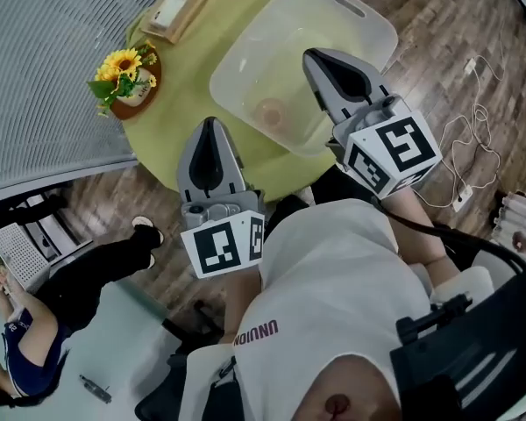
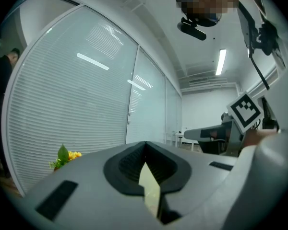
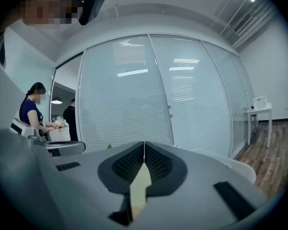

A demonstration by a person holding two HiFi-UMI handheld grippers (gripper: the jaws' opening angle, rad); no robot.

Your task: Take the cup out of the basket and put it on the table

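Note:
In the head view a translucent white plastic basket (image 1: 333,24) stands on a round green table (image 1: 171,143). Through the basket's wall the cup (image 1: 270,112) shows as a blurred brownish round shape near its bottom. My right gripper (image 1: 309,53) hangs above the basket's near right part, its jaws shut with nothing between them. My left gripper (image 1: 209,123) is over the table's near edge, left of the basket, and is also shut and empty. Each gripper view looks level across the room: the left gripper (image 2: 145,143) and the right gripper (image 3: 144,143) show their jaws meeting at the tips.
A pot of sunflowers (image 1: 123,75) stands at the table's left edge, and a wooden tray (image 1: 174,9) lies at the back. A person (image 1: 35,323) sits on the floor side at the left. White cables (image 1: 469,160) lie on the wooden floor at the right.

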